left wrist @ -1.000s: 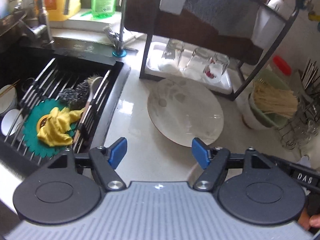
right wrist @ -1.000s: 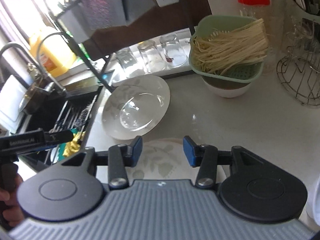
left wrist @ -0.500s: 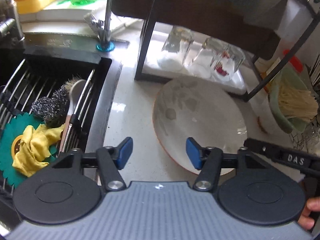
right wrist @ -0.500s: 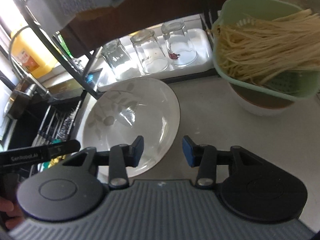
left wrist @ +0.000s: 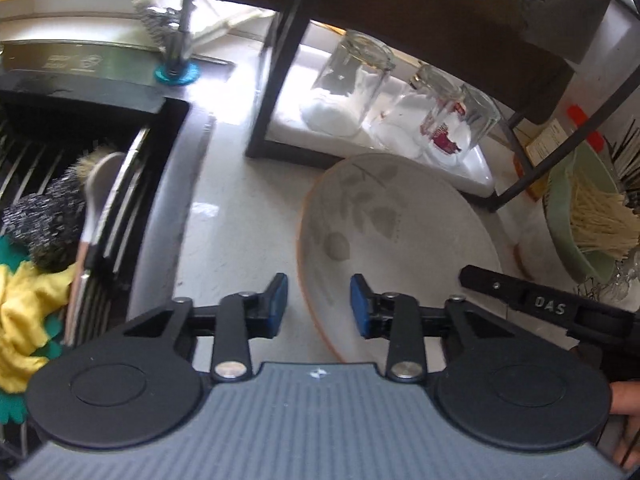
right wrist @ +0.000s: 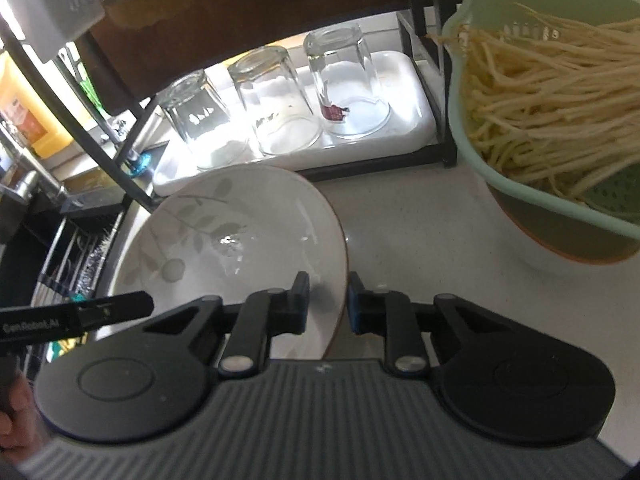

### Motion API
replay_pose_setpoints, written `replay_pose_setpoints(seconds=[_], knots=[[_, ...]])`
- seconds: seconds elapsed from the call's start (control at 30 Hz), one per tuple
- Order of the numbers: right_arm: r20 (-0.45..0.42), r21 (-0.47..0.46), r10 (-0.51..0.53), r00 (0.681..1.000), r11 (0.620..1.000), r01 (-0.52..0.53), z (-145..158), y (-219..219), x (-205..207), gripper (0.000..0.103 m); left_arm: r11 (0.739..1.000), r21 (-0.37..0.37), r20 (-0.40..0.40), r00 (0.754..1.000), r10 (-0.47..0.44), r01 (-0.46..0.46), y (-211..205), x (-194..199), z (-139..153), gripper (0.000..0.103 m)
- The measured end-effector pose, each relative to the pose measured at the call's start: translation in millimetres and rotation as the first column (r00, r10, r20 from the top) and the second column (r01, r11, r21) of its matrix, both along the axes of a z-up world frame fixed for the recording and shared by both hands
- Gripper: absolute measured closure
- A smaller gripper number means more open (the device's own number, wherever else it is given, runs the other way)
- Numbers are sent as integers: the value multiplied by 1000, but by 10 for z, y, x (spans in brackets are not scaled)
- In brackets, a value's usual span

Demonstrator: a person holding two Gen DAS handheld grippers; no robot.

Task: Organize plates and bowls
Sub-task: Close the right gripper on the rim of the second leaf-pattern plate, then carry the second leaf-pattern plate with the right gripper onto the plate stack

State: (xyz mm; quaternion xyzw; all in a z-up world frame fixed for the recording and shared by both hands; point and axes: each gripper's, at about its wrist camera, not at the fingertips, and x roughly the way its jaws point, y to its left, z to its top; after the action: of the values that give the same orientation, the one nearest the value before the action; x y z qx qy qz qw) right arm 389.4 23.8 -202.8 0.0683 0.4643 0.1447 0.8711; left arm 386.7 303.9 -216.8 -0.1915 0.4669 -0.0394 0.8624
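Left claw [left wrist: 319, 304] open fairly wide, straddling the near-left rim of the plate [left wrist: 400, 248], now closer than a second ago; nothing pinched. Plate sits on the table [left wrist: 236, 240] between sink [left wrist: 80, 208] and rack [left wrist: 280, 80] with glasses [left wrist: 352, 88].

Right claw [right wrist: 328, 306] has narrowed and moved in: the plate [right wrist: 240, 240] rim runs between its pads, gap small, contact unclear. Noodle strainer [right wrist: 552, 128] is off to the right. Both claws have closed in, so a lift looks imminent.
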Motion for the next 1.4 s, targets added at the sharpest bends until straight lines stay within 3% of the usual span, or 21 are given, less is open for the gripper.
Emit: replay_pose_setpoints(seconds=[0.27, 0.43, 0.53, 0.77, 1.13, 1.4], knots=[[2, 31, 38, 999, 999, -38, -10, -27, 31, 81, 1000, -8, -6, 1000, -19, 19, -18, 47, -68, 72], [-2, 48, 40, 999, 998, -40, 64, -108, -10, 83, 996, -46, -38, 996, -80, 79, -3, 41, -25, 72], [-10, 58, 40, 999, 998, -39, 168, -154, -48, 83, 994, -25, -47, 993, -104, 103, -84, -11, 71, 72], [10, 64, 40, 999, 997, -40, 498, -324, -208, 83, 993, -72, -48, 994, -99, 96, -191, -227, 360, 72], [50, 109, 6, 999, 994, -11, 992, -582, -608, 83, 990, -83, 7, 994, -113, 113, -363, -674, 884, 72], [73, 102, -10, 997, 995, 3, 1225, -687, -868, 83, 983, -151, -40, 993, -110, 103, -473, -909, 1105, 72]])
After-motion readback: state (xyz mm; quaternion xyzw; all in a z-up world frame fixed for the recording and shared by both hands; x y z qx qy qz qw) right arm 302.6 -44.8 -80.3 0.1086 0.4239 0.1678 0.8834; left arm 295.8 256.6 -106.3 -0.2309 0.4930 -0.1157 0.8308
